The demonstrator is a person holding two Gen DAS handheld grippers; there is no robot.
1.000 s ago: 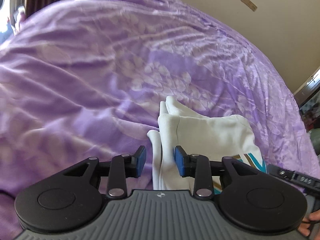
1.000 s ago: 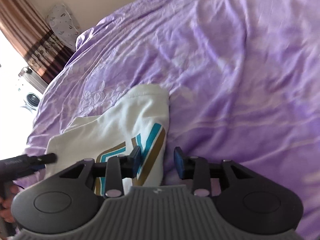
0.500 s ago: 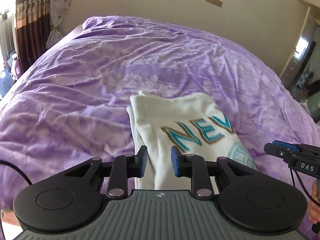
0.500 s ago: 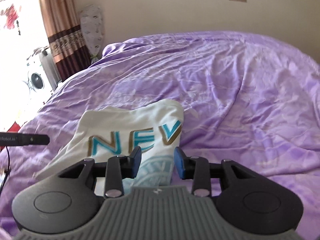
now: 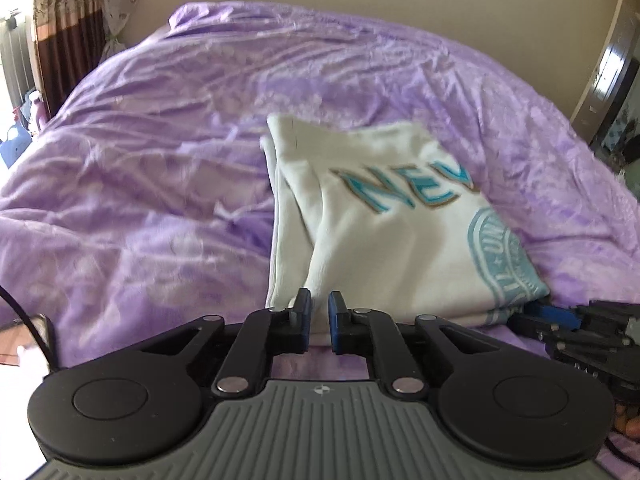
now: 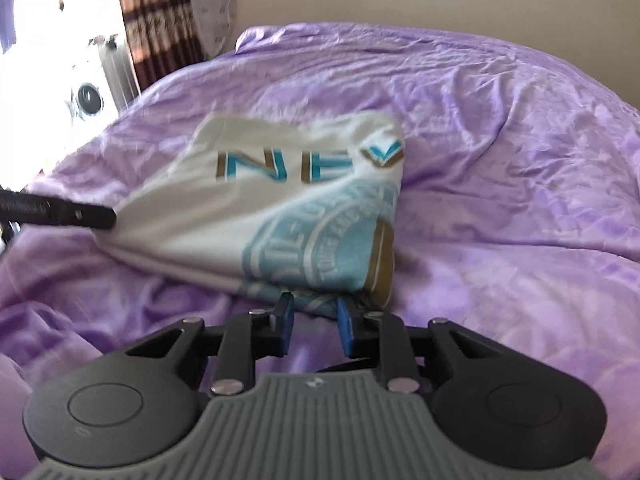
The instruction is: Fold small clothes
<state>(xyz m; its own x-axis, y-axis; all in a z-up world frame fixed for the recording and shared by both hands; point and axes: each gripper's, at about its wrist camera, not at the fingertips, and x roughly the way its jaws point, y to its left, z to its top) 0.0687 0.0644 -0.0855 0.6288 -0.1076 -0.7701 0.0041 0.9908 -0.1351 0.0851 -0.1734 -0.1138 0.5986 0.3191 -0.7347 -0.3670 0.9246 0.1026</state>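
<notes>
A folded white garment (image 5: 384, 240) with teal and gold lettering lies on the purple bedspread (image 5: 140, 200). My left gripper (image 5: 319, 309) is at its near left edge. Its jaws are closing, almost together, and the blue pads pinch the white hem between them. In the right wrist view the garment (image 6: 224, 216) shows its round teal print. My right gripper (image 6: 316, 312) is at the near right corner, its jaws closing with bunched printed cloth between the pads, which still stand apart. The left gripper's black finger (image 6: 80, 216) touches the garment's left corner there.
The rumpled bedspread (image 6: 500, 200) fills both views. Brown curtains (image 6: 160, 20) and a bright window stand at the far left, with a beige wall behind the bed. A dark cabinet edge (image 5: 608, 80) is at the far right.
Both grippers drew back from over the garment to its near edge and levelled out. Both pairs of jaws narrowed, the left almost fully, and the cloth now sits between the pads.
</notes>
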